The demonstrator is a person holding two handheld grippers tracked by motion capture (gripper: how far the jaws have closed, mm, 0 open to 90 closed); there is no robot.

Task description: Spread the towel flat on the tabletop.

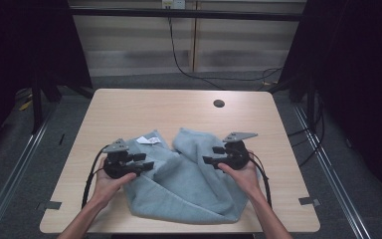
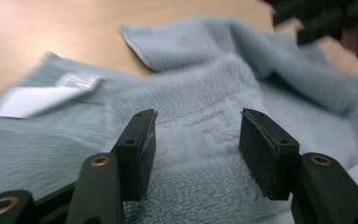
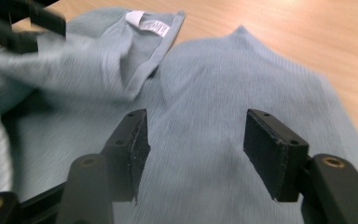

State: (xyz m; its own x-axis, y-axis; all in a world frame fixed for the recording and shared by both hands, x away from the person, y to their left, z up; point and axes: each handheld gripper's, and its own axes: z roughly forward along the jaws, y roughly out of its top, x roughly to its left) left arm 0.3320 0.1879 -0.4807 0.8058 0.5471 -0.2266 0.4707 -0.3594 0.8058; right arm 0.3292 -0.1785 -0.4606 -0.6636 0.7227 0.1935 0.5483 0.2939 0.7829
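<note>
Because the pale blue terry-cloth towel (image 1: pixel 184 184) lies crumpled on the near half of the light wooden table (image 1: pixel 144 107), with two corners turned up toward the far side, the two grippers are stationed at opposite flanks of it, apparently to take hold of cloth on each side. The left gripper (image 1: pixel 144 162) hovers at the towel's left edge, pointing inward; in the left gripper view its jaws stand spread wide with nothing between the pads (image 2: pixel 142 149), and the woven border band of the towel (image 2: pixel 200 135) lies directly ahead. The right gripper (image 1: pixel 214 155) sits over the right-hand fold, also aimed inward; its jaws are likewise spread apart and empty, with flat cloth (image 3: pixel 200 140) beneath them. A white rectangular fabric label (image 1: pixel 148 141) shows on the upturned left corner, marking a hem and thus a true edge. This symmetric placement suits lifting and spreading the towel. Whether the pads touch the cloth cannot be determined.
</note>
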